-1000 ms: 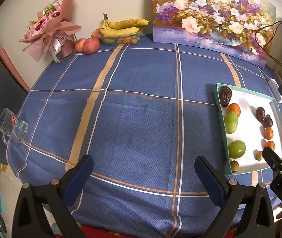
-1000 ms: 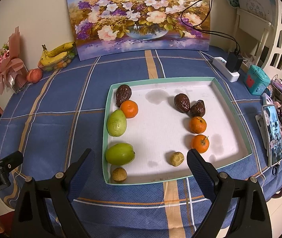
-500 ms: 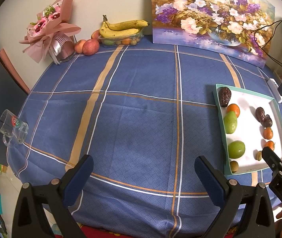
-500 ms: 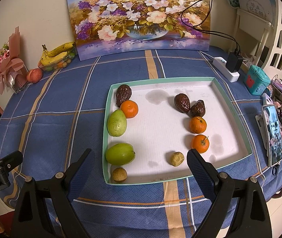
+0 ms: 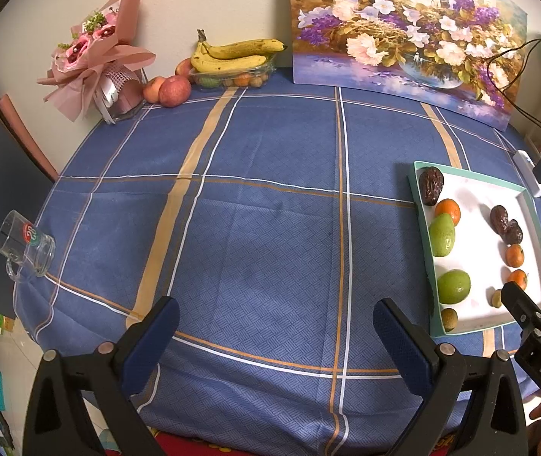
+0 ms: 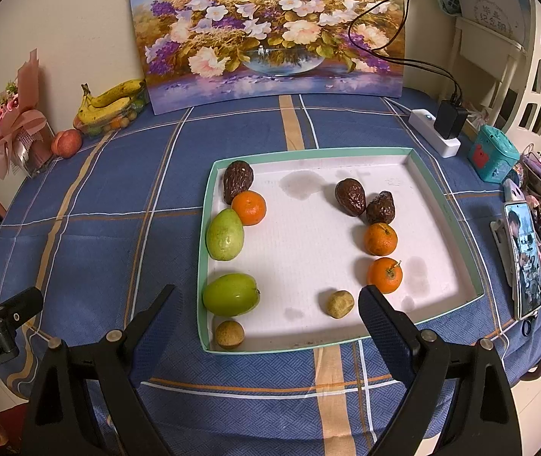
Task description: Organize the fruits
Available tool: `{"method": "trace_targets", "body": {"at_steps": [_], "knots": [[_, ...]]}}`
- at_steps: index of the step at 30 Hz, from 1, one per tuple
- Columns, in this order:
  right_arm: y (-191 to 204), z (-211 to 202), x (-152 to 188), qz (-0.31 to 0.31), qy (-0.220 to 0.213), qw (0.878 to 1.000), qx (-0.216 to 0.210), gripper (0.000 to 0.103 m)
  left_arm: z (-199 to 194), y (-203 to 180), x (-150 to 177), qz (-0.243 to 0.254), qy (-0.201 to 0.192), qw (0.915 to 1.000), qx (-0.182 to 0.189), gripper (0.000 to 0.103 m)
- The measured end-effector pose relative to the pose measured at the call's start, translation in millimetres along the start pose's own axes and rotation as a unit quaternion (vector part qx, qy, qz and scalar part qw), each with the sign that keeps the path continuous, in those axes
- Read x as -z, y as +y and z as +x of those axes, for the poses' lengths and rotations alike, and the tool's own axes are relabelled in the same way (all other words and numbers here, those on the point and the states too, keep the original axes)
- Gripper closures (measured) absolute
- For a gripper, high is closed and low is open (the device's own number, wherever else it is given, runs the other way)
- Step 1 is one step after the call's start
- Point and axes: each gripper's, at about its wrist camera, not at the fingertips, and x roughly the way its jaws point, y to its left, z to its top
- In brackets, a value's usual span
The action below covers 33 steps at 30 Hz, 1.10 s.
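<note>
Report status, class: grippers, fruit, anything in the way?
Left gripper open, over bare cloth. Right gripper open, at the tray. Nine fruits in two columns. Nothing blocking.

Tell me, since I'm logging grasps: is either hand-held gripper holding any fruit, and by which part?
Nothing is held. The left hand-held gripper and the right hand-held gripper are both open and empty.

Blue-clothed table [image 6: 110,197] bearing fruit tray [image 6: 443,205]

My gripper [image 6: 266,307]: fingers wide apart, holding nothing, above the tray's near edge.
Tray [image 6: 445,197]: white, green-rimmed, on my blue cloth [image 6: 118,197].
Left column: dark fruit, orange [image 6: 248,208], two green fruits, brown ball.
Right column: two dark fruits, two oranges, small brown fruit [image 6: 340,304].
</note>
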Motion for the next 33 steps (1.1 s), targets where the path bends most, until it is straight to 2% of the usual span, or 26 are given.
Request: {"method": "trace_targets", "body": {"at_steps": [33], "knots": [[0.4, 0.3, 0.1, 0.000, 0.001, 1.000, 0.000, 0.009, -2.4, 0.0, 0.1, -0.001, -0.006, 1.0000, -0.005, 0.000]]}}
